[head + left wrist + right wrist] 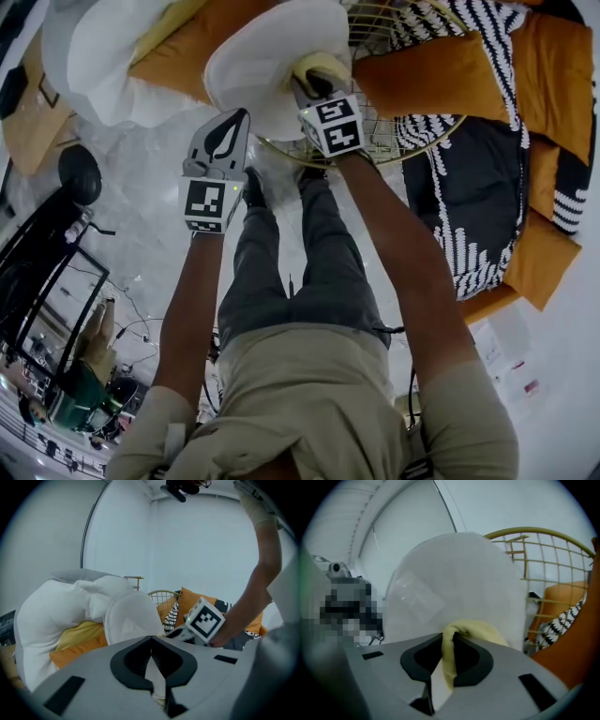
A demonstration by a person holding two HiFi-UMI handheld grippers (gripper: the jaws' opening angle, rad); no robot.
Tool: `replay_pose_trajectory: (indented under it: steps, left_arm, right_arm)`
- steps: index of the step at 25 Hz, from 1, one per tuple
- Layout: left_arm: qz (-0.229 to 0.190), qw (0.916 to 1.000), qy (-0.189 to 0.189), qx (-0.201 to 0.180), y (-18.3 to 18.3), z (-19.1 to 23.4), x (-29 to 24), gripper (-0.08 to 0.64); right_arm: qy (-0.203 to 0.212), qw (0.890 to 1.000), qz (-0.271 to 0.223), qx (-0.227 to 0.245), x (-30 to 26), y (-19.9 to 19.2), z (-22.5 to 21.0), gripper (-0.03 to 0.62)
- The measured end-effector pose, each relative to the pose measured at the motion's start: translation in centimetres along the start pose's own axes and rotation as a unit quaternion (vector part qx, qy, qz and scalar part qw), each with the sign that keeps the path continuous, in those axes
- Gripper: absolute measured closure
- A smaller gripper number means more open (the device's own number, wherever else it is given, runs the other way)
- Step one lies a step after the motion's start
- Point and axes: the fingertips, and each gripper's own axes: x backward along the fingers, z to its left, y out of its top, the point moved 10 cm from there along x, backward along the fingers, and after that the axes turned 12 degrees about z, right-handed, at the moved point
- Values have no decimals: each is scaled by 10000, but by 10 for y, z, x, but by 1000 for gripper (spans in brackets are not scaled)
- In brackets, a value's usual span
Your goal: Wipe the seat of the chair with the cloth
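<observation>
the right hand-held gripper point(317, 86) grips a yellow cloth point(321, 66) between its jaws, the cloth lying against the round white chair seat point(258, 56) at its 4 o'clock edge. the left hand-held gripper point(232, 127) hangs at the seat's 7 o'clock, jaws together and empty. an orange cushion point(422, 77) lies at the seat's 3 o'clock.

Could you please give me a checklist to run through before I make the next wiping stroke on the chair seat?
1. Cloth gripped by right tool: ok, jaws shut on it.
2. Cloth against the white seat: ok, in the head view it lies at the seat's near edge.
3. Left tool not in the stroke's way: ok, shut, nothing between its jaws, beside the right tool.
4. Chair steady: cannot tell, its legs are not in view.
</observation>
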Motion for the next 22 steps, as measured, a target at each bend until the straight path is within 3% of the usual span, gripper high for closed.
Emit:
replay_pose_trajectory:
  steps: [4, 7, 14, 17, 22]
  left_arm:
    - [110, 9999, -3, 84, -2, 2, 4, 545]
    - [96, 9999, 18, 73, -3, 3, 5, 545]
    - [9, 10000, 28, 42, -9, -1, 7, 545]
    - [158, 9998, -37, 76, -11, -5, 6, 545]
    - [194, 9998, -93, 58, -14, -13, 1, 545]
  right_arm:
    - [920, 9937, 406, 500, -15, -33, 92, 531]
    - [1152, 9918, 417, 366, -13, -47, 116, 531]
    - [1104, 9921, 379, 460, -7, -47, 109, 531]
    - [1031, 9932, 316, 449, -6, -43, 101, 531]
    - [577, 9967, 334, 468, -10, -36, 48, 531]
